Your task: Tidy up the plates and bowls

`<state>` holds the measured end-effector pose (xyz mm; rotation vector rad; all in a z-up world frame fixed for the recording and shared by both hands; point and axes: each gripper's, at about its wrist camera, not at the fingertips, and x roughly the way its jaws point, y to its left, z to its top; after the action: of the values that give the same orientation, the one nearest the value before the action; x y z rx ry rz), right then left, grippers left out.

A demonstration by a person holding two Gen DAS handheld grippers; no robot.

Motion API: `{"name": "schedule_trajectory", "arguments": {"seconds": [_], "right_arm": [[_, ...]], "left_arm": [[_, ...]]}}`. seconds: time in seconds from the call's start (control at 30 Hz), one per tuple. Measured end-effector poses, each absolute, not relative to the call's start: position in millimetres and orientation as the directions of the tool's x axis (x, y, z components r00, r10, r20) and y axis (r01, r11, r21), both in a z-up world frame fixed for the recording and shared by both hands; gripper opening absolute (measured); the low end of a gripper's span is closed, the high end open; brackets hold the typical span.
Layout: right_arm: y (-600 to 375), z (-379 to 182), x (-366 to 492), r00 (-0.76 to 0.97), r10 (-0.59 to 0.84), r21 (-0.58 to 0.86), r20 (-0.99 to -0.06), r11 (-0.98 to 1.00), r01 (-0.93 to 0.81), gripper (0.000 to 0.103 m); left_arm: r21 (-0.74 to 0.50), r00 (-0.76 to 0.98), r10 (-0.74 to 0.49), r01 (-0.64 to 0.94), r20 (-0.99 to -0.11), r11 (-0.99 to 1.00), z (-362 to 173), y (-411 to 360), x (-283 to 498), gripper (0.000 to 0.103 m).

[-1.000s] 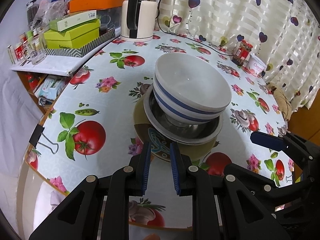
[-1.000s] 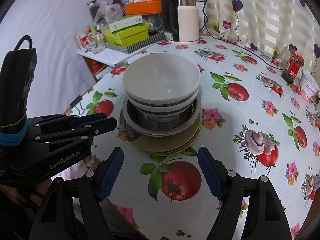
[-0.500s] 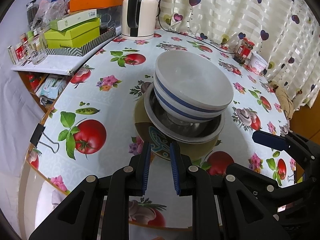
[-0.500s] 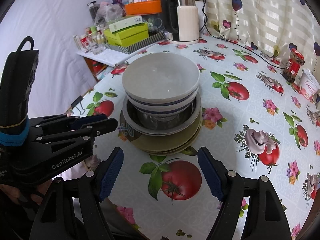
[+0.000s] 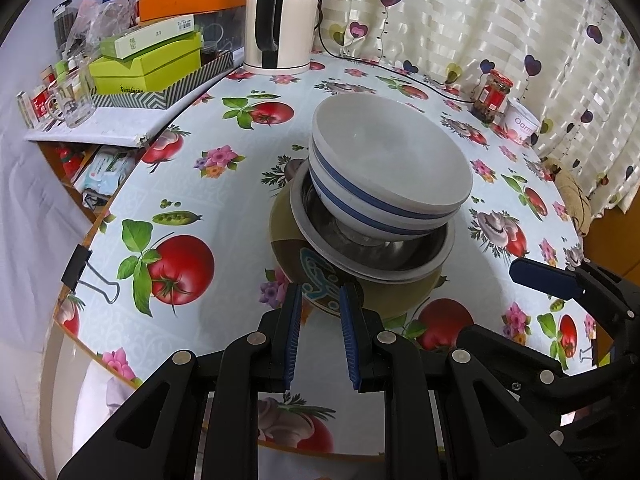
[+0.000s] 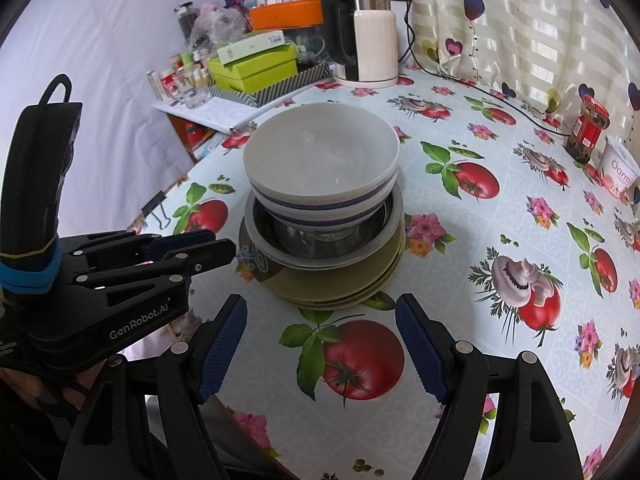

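We face a round table [image 6: 500, 240] covered with a pale oilcloth printed with tomatoes, mushrooms and flowers; a striped curtain with hearts [image 6: 540, 24] hangs behind its far edge, and a cluttered side shelf [image 5: 100, 124] with green boxes stands past the far left edge. A white electric kettle [image 6: 374, 40] sits at the far edge, and one red-labelled jar [image 6: 588, 128] and one white tub [image 6: 618, 166] stand close together near the far right edge.

Toward the near left edge stands a single stack. At the bottom lie olive-green plates [image 6: 352, 284], several by their layered rims, though we cannot count them surely; the top one carries a blue pattern. On them rests one shallow steel dish [image 6: 320, 248] with a grey rim, and in it two nested white bowls with blue stripes [image 6: 320, 168], leaning slightly.

Our left tool [image 5: 320, 308] holds its blue-padded jaws narrowly apart at the near rim of the plates, gripping nothing we can make out. Our right tool [image 6: 320, 320] is spread wide, empty, just short of the stack.
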<state>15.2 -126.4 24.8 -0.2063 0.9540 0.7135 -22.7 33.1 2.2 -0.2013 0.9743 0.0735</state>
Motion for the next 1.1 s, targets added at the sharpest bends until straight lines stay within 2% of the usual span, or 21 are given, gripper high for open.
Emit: {"name": "schedule_trajectory", "arguments": {"seconds": [1.1], "right_arm": [[-126.5,20.4,15.1,0.366,0.467,0.147,-0.805,0.754,-0.64,0.078]], "left_arm": [[-0.133,0.547,-0.025,-0.158,-0.837,0.978,-1.6,34.7,-21.8,0.02]]}}
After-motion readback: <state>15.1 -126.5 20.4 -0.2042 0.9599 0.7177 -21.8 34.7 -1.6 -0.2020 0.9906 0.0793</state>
